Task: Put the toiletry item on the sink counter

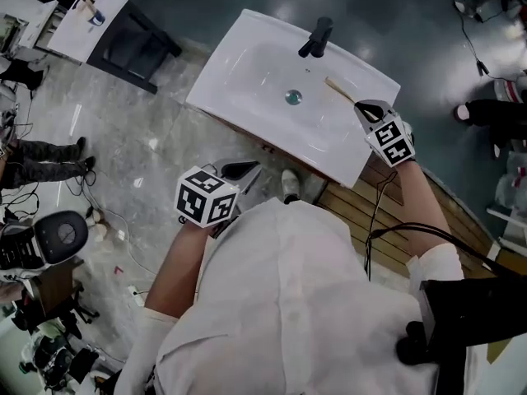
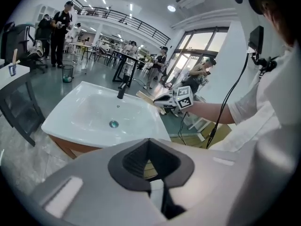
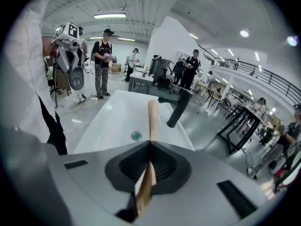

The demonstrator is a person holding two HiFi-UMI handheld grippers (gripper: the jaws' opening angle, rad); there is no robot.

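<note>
A thin wooden stick-like toiletry item [image 1: 339, 90] is clamped in my right gripper [image 1: 368, 109], which is shut on it. It pokes out over the right side of the white sink [image 1: 239, 35], toward the black faucet [image 1: 316, 36]. In the right gripper view the stick [image 3: 153, 119] runs forward from between the jaws of the right gripper [image 3: 150, 145], above the basin and its drain [image 3: 136, 136]. My left gripper [image 1: 240, 171] hangs in front of the sink's near edge, close to my body. It is shut with nothing in it [image 2: 149, 142].
A white-topped table [image 1: 90, 27] with a cup stands at the far left. A slatted wooden platform [image 1: 362, 220] lies right of the sink cabinet. A cable runs down my right arm. Someone's legs [image 1: 41, 159] and an office chair [image 1: 62, 237] are at the left.
</note>
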